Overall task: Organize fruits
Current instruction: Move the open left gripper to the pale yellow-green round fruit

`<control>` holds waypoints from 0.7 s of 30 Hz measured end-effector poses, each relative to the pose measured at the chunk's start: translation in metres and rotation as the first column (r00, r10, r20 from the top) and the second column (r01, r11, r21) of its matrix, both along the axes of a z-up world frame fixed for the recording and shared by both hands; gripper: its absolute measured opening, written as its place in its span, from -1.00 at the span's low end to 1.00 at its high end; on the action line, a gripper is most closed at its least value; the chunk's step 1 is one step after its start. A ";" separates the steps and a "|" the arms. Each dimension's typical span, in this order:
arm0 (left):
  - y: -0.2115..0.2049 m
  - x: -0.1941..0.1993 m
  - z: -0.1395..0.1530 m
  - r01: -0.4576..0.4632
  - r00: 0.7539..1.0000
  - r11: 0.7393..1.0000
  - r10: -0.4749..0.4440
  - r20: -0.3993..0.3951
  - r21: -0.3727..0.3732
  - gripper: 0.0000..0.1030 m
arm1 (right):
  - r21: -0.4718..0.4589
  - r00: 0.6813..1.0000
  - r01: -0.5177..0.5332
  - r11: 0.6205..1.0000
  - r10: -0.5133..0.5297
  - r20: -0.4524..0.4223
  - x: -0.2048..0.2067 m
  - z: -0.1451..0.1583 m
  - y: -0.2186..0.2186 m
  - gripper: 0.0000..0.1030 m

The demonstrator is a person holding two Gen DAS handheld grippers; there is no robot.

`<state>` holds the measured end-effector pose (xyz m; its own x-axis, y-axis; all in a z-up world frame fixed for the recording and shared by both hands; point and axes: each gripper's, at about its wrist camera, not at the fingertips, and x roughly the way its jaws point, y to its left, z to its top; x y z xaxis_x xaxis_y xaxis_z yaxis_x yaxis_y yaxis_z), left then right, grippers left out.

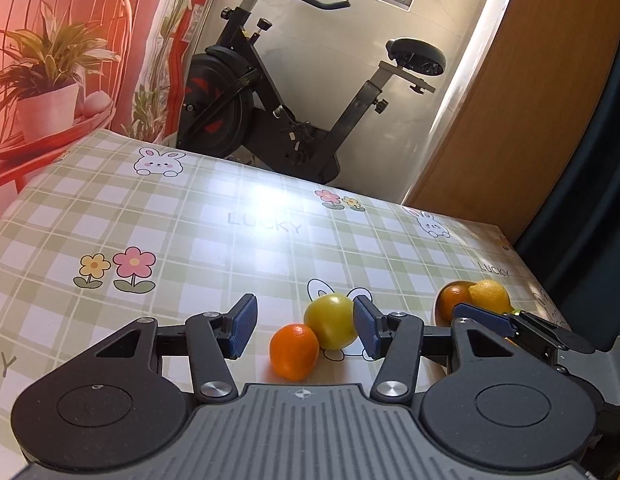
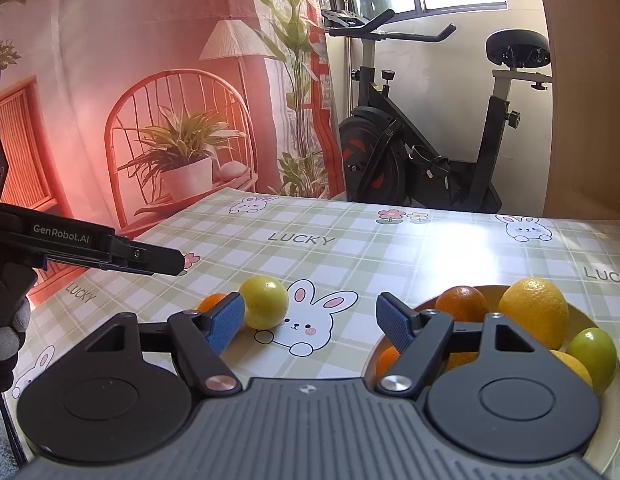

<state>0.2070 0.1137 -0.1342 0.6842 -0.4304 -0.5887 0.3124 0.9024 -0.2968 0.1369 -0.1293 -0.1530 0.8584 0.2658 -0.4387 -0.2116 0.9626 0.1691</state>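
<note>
A small orange [image 1: 294, 351] and a yellow-green round fruit [image 1: 331, 321] lie touching on the checked tablecloth, between the open jaws of my left gripper [image 1: 306, 330]. Both also show in the right wrist view: the yellow-green fruit [image 2: 265, 301], and the orange [image 2: 212, 301] half hidden behind my finger. My right gripper [image 2: 310, 326] is open and empty, above the cloth beside a cream plate [image 2: 613, 408]. The plate holds an orange [image 2: 461, 302], a lemon [image 2: 533, 310], a green fruit [image 2: 591, 352] and more partly hidden citrus. The left gripper body [image 2: 110, 254] shows at left.
The table [image 1: 214, 216] has a green plaid cloth with rabbits and flowers. An exercise bike [image 1: 278, 92] stands behind the far edge. A printed backdrop [image 2: 150, 100] hangs at the left. A wooden panel [image 1: 521, 92] stands at the right. The plate sits near the table's right edge.
</note>
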 end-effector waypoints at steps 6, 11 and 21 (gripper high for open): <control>-0.007 0.016 -0.006 0.010 1.000 0.999 -0.010 -0.013 -0.035 0.07 | -0.024 1.000 -0.015 1.000 0.015 -0.012 0.027 -0.012 0.028 0.20; -0.013 0.021 -0.015 0.019 0.999 0.999 -0.020 -0.033 -0.033 0.07 | -0.029 0.999 -0.045 0.999 0.044 -0.023 0.038 -0.019 0.042 0.15; -0.012 0.031 -0.020 0.012 0.999 1.000 -0.013 -0.053 -0.013 0.07 | 0.001 0.999 0.035 0.999 -0.035 -0.004 0.042 -0.028 0.039 0.14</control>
<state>0.2383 0.1018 -0.1539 0.6470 -0.4465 -0.6181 0.3071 0.8946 -0.3248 0.1789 -0.0899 -0.1810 0.8657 0.2361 -0.4414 -0.1771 0.9692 0.1711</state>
